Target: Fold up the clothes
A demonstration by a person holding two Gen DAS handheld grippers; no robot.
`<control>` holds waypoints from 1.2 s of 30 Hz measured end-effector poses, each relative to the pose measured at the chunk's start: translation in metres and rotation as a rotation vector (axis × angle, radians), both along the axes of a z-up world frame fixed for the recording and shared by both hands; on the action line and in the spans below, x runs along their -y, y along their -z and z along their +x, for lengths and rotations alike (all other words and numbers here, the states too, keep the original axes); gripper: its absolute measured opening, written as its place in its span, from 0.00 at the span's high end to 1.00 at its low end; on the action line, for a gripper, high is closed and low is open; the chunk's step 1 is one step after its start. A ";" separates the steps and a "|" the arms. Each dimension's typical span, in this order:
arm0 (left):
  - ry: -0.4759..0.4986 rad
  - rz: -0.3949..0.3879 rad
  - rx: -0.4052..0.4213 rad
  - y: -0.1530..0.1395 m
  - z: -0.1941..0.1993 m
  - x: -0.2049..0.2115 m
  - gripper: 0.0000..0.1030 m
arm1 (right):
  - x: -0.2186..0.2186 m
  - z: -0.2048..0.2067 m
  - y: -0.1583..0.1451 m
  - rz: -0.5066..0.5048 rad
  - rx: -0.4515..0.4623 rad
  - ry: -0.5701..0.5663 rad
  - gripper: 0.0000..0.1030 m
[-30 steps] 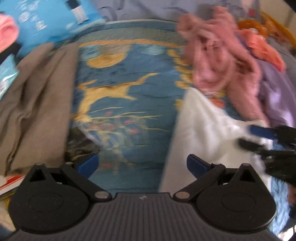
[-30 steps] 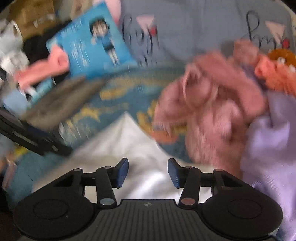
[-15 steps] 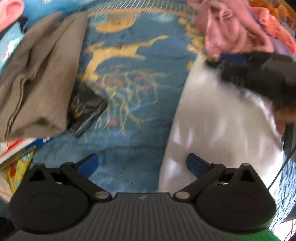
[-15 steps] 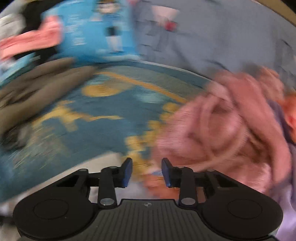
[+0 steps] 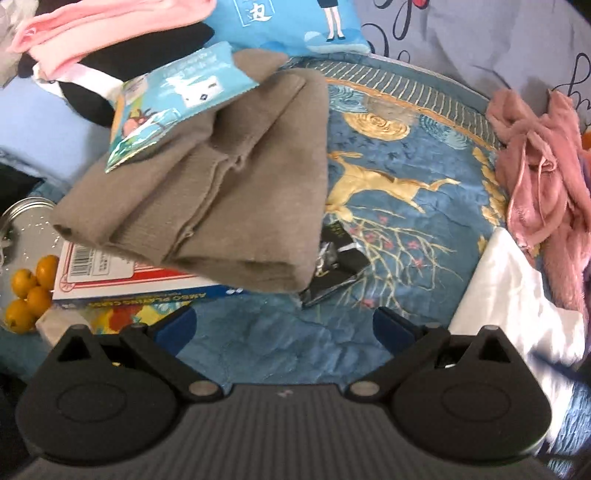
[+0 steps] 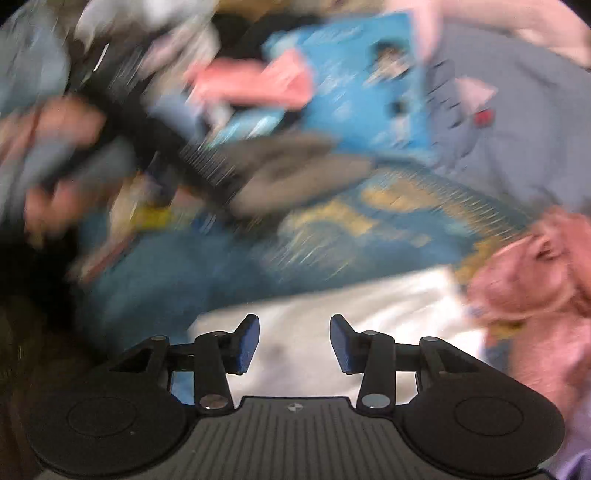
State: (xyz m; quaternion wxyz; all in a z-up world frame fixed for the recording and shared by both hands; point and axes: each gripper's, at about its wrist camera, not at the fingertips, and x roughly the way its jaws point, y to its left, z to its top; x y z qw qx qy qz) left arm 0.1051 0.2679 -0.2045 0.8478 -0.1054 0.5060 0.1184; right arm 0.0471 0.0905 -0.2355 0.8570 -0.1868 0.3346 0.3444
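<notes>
A white satin garment lies on the blue patterned bedspread at the right in the left wrist view. My left gripper is open above bare bedspread, left of the garment, with nothing between its fingers. In the blurred right wrist view the white garment spreads just under and ahead of my right gripper. Its jaws are opening, and no cloth is pinched between them. A folded taupe knit garment rests to the left. A heap of pink fuzzy clothing lies at the right.
A printed box sits under the taupe garment, with small oranges and a jar lid beside it. A blue packet, a blue pillow, pink and black clothes crowd the far left. A dark wrapper lies on the bedspread.
The left wrist view has swung left: the taupe garment and box now fill it, and the white garment has slid to the right edge. The right gripper has left that view and widened slightly.
</notes>
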 end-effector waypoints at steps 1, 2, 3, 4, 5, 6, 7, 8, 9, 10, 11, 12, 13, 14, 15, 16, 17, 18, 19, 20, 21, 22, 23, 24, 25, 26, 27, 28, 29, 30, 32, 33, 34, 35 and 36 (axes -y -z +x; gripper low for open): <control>0.010 0.009 0.006 -0.001 -0.001 0.002 0.00 | -0.009 -0.005 0.008 -0.018 0.007 -0.023 0.67; 0.020 0.017 0.012 -0.001 -0.001 0.005 0.00 | -0.015 -0.008 0.010 -0.025 0.032 -0.037 0.68; 0.030 0.025 0.018 -0.002 -0.002 0.007 0.00 | -0.018 -0.011 0.009 -0.019 0.043 -0.050 0.68; 0.045 0.029 0.025 -0.002 -0.003 0.010 0.00 | -0.018 -0.012 0.004 0.006 0.035 -0.059 0.69; 0.063 0.031 0.028 -0.002 -0.005 0.013 0.00 | -0.014 -0.013 -0.002 0.037 0.034 -0.051 0.67; 0.084 0.031 0.023 -0.001 -0.006 0.017 0.00 | -0.006 -0.016 -0.008 0.045 0.055 -0.008 0.65; 0.105 0.031 0.018 0.000 -0.007 0.021 0.00 | 0.003 -0.021 -0.015 0.047 0.081 0.042 0.62; 0.126 0.031 0.012 0.001 -0.008 0.025 0.00 | 0.013 -0.024 -0.019 0.049 0.093 0.089 0.60; 0.146 0.032 0.005 0.002 -0.008 0.030 0.00 | 0.028 -0.029 -0.022 0.065 0.088 0.139 0.60; 0.164 0.035 0.006 0.001 -0.009 0.033 0.00 | 0.043 -0.035 -0.026 0.085 0.079 0.189 0.58; 0.185 0.036 0.011 0.001 -0.010 0.037 0.00 | 0.058 -0.042 -0.025 0.103 0.053 0.221 0.55; 0.213 0.027 0.024 -0.002 -0.011 0.041 0.00 | 0.072 -0.050 -0.023 0.120 0.025 0.249 0.54; 0.239 0.012 0.040 -0.004 -0.013 0.045 0.00 | 0.086 -0.057 -0.017 0.118 -0.018 0.263 0.51; 0.267 -0.005 0.055 -0.006 -0.015 0.049 0.00 | 0.094 -0.064 -0.008 0.080 -0.060 0.271 0.51; 0.305 -0.026 0.069 -0.008 -0.016 0.055 0.00 | 0.101 -0.072 0.002 0.035 -0.100 0.278 0.51; 0.337 -0.039 0.073 -0.008 -0.017 0.061 0.00 | 0.108 -0.078 0.005 0.033 -0.110 0.296 0.51; 0.360 -0.038 0.069 -0.007 -0.018 0.068 0.00 | 0.115 -0.085 0.006 0.040 -0.112 0.318 0.53; 0.378 -0.017 0.056 -0.004 -0.019 0.076 0.00 | 0.121 -0.091 0.006 0.048 -0.114 0.339 0.53; 0.396 0.007 0.042 0.000 -0.019 0.085 0.00 | 0.127 -0.093 0.002 0.084 -0.102 0.367 0.53; 0.412 0.037 0.027 0.003 -0.021 0.092 0.00 | 0.133 -0.094 -0.004 0.127 -0.087 0.397 0.50; 0.427 0.057 0.017 0.006 -0.022 0.098 0.00 | 0.137 -0.090 -0.007 0.158 -0.079 0.422 0.49; 0.442 0.076 0.007 0.010 -0.024 0.104 0.00 | 0.141 -0.085 -0.010 0.186 -0.072 0.445 0.44; 0.456 0.090 -0.001 0.012 -0.025 0.109 0.00 | 0.144 -0.079 -0.012 0.214 -0.066 0.469 0.39; 0.467 0.084 0.004 0.012 -0.026 0.111 0.00 | 0.148 -0.073 -0.013 0.247 -0.074 0.499 0.39; 0.471 0.075 0.011 0.012 -0.026 0.112 0.00 | 0.153 -0.066 -0.013 0.287 -0.089 0.533 0.39; 0.467 0.065 0.018 0.012 -0.026 0.112 0.00 | 0.157 -0.062 -0.014 0.334 -0.102 0.576 0.39; 0.457 0.051 0.024 0.012 -0.027 0.110 0.00 | 0.161 -0.060 -0.015 0.382 -0.114 0.619 0.39; 0.445 0.038 0.029 0.012 -0.027 0.108 0.00 | 0.168 -0.058 -0.015 0.442 -0.129 0.665 0.39; 0.430 0.027 0.029 0.012 -0.027 0.104 0.00 | 0.175 -0.055 -0.015 0.504 -0.145 0.710 0.39; 0.413 0.016 0.026 0.012 -0.026 0.099 0.00 | 0.182 -0.055 -0.013 0.561 -0.163 0.746 0.39; 0.391 -0.008 0.016 0.011 -0.026 0.093 0.00 | 0.196 -0.056 -0.009 0.653 -0.204 0.806 0.39; 0.384 -0.032 0.008 0.011 -0.026 0.091 0.00 | 0.201 -0.056 -0.006 0.685 -0.227 0.831 0.39; 0.378 -0.061 -0.001 0.011 -0.026 0.089 0.00 | 0.206 -0.057 -0.003 0.706 -0.246 0.851 0.39; 0.375 -0.106 -0.013 0.010 -0.028 0.088 0.00 | 0.210 -0.059 0.001 0.724 -0.263 0.870 0.39; 0.374 -0.161 -0.025 0.009 -0.032 0.089 0.00 | 0.213 -0.060 0.003 0.735 -0.271 0.882 0.39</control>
